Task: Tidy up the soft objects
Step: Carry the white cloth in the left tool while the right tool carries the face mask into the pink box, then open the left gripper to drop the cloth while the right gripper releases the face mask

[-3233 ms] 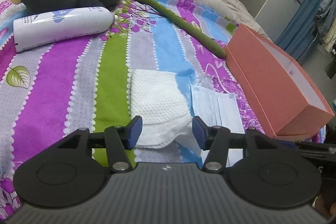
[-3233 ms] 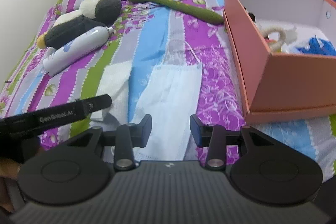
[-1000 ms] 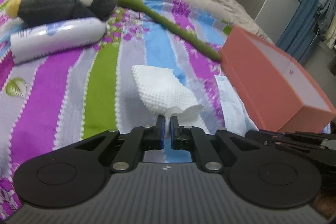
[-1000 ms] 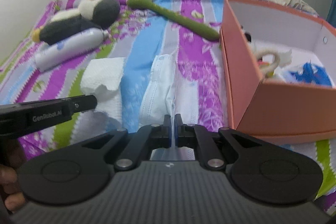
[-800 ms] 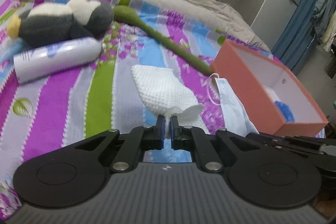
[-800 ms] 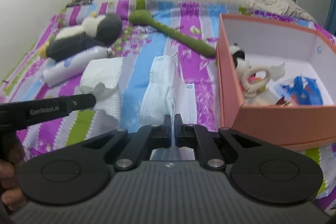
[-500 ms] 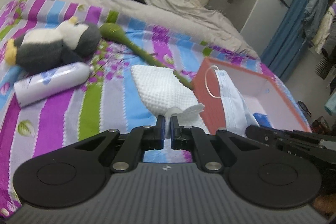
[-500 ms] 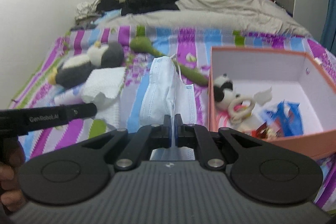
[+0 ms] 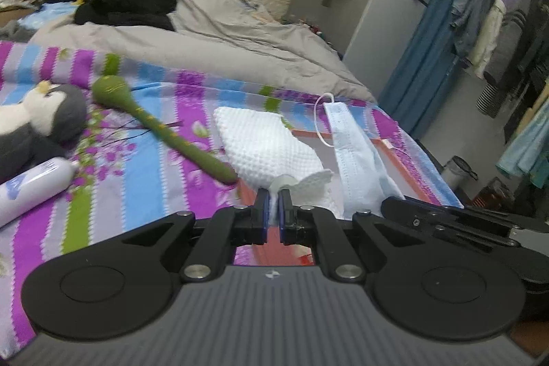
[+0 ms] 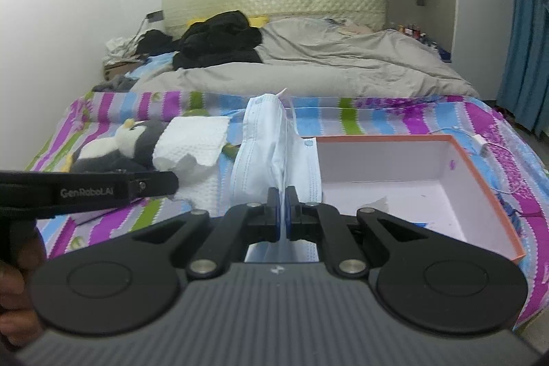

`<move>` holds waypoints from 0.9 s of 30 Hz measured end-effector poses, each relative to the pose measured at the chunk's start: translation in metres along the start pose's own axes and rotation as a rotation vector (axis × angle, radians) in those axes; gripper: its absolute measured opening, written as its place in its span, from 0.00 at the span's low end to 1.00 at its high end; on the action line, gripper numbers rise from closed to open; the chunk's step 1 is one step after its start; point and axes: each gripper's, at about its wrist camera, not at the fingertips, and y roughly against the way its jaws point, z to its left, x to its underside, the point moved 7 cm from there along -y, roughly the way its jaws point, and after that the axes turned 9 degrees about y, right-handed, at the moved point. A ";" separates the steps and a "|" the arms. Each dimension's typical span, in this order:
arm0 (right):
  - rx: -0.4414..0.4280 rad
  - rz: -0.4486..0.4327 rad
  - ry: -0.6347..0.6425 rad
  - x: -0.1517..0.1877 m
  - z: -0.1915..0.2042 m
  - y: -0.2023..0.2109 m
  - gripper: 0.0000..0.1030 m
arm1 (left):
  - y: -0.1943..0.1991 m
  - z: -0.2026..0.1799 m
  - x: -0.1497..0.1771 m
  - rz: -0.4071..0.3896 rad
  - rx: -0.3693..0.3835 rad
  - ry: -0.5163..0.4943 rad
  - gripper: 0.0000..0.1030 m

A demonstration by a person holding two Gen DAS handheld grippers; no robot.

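On the striped bed [image 10: 429,112], the orange box [image 10: 480,167] sits open at the right, so both loads should travel over its rim before release. The left gripper [image 9: 271,206] is clamped on the white cloth [image 9: 264,143] and the right gripper [image 10: 282,204] on the blue face mask [image 10: 271,143], both dangling clear of the bed; lower each well inside so trailing ends don't drape over the wall.

Left tongs [image 9: 273,199] pinch white cloth [image 9: 267,146] aloft.

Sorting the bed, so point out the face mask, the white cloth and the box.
face mask [image 10: 274,153], right wrist view, pleated middle
white cloth [image 9: 264,143], left wrist view, textured middle
box [image 10: 480,167], right wrist view, right rim
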 end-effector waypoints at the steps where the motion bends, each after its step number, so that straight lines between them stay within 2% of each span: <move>1: 0.007 0.001 -0.007 0.000 -0.007 -0.002 0.06 | -0.005 -0.008 -0.002 0.003 0.007 -0.010 0.07; 9: 0.066 0.043 -0.059 0.007 -0.061 -0.025 0.07 | -0.065 -0.047 -0.004 0.062 0.040 -0.049 0.07; 20: 0.156 0.192 -0.173 0.048 -0.134 -0.072 0.07 | -0.170 -0.065 0.023 0.246 0.056 -0.077 0.07; 27: 0.169 0.292 -0.234 0.076 -0.154 -0.099 0.09 | -0.215 -0.064 0.047 0.371 0.052 -0.051 0.07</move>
